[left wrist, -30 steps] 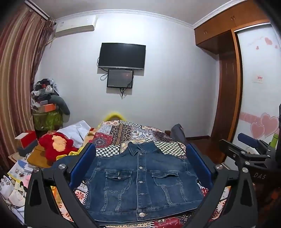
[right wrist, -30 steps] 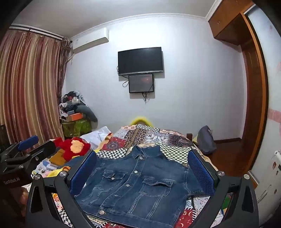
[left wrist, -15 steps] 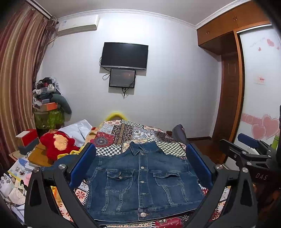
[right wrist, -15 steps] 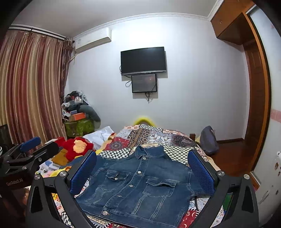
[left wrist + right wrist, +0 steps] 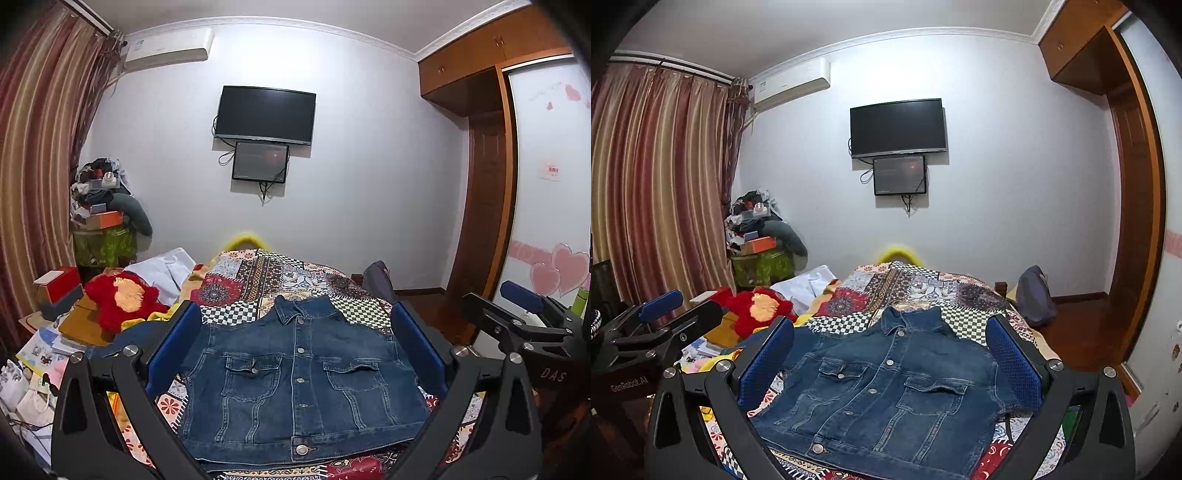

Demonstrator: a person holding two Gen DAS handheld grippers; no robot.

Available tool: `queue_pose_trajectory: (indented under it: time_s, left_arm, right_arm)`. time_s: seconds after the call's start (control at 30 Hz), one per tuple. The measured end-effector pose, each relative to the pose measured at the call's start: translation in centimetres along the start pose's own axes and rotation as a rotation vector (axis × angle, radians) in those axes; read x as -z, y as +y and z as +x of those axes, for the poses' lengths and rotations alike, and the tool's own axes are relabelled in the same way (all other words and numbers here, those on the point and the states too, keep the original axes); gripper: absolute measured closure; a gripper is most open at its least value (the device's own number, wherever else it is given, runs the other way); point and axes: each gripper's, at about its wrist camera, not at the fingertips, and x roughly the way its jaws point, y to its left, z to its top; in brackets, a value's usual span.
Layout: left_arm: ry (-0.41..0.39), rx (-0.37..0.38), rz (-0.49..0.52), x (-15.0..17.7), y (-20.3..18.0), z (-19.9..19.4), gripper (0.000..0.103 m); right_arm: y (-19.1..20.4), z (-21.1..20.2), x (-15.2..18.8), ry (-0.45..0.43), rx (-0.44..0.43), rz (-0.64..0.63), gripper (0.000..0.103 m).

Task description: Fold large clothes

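Observation:
A blue denim jacket (image 5: 303, 380) lies flat and buttoned on the patchwork bedspread (image 5: 280, 273), collar toward the far wall, sleeves tucked out of sight. My left gripper (image 5: 295, 350) hovers above its near hem, open, blue pads wide apart and holding nothing. In the right wrist view the same jacket (image 5: 886, 391) lies slightly turned. My right gripper (image 5: 890, 354) is open too, above the jacket's near edge. Each gripper shows at the side of the other's view: the right one (image 5: 517, 317), the left one (image 5: 657, 321).
A red plush toy (image 5: 122, 299) and white cloth (image 5: 166, 269) lie at the bed's left. Boxes and papers (image 5: 44, 350) crowd the left floor side. A dark bag (image 5: 1034, 295) leans by the bed's right. Wardrobe (image 5: 480, 184) and wall television (image 5: 265, 114) stand beyond.
Both views have drifted a little, so the room shifts slightly right in frame. The jacket has not moved and both grippers stay open.

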Motion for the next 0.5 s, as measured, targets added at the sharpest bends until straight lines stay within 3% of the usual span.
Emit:
queue_pose_trajectory:
  time_s: [0.5]
  left_arm:
    - [0.010, -0.005, -0.009, 0.21, 0.23, 0.16, 0.000]
  right_arm:
    - [-0.17, 0.33, 0.12, 0.001, -0.001, 0.001, 0.000]
